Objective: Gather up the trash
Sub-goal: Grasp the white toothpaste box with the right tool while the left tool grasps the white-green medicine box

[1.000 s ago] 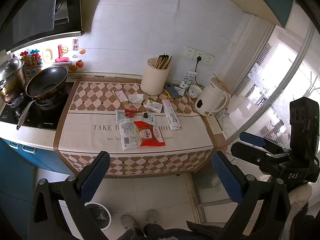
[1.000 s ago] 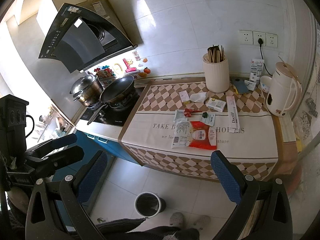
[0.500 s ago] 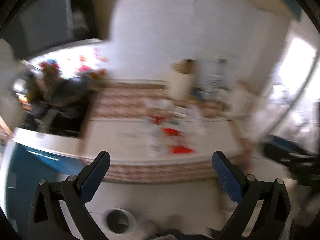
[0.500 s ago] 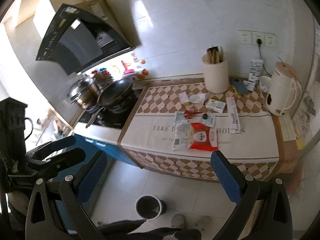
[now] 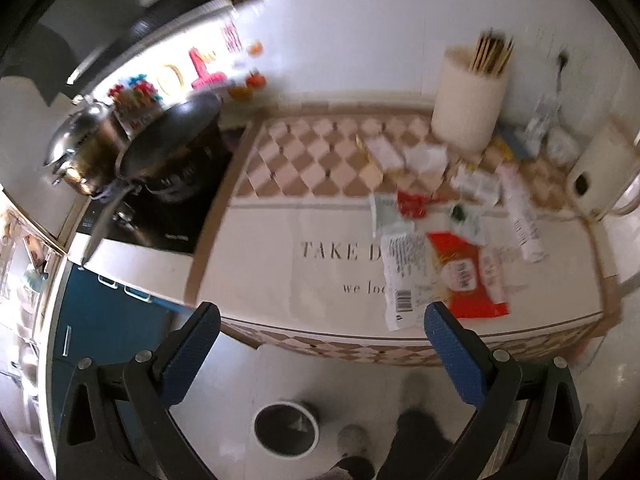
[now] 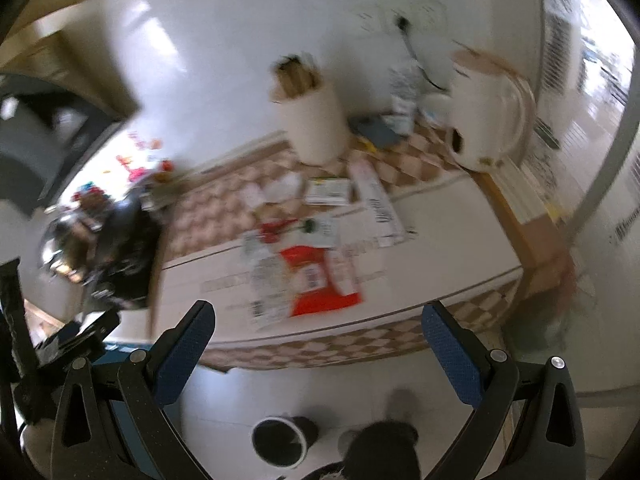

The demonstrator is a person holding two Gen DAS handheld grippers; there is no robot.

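A: How do the 2 tools stand?

B: The left gripper (image 5: 322,334) hangs in front of the counter edge, its blue pads spread wide with nothing between them. The right gripper (image 6: 318,334) does the same, fingers wide apart and empty.

A: And the trash?

B: It lies scattered on the checkered counter mat (image 5: 280,264). A red snack wrapper (image 5: 466,280) sits near the front edge, touching a white barcode wrapper (image 5: 406,276) on its left. Behind them are a small red scrap (image 5: 414,205), a crumpled white tissue (image 5: 426,158) and a long white box (image 5: 522,220), though blur hides finer detail.

A: Where is the bin?

B: A round trash bin (image 5: 286,429) stands on the floor below the counter, beside the person's shoe (image 5: 352,438). A chopstick holder (image 5: 468,108), kettle (image 6: 486,120) and frying pan (image 5: 168,136) share the counter.
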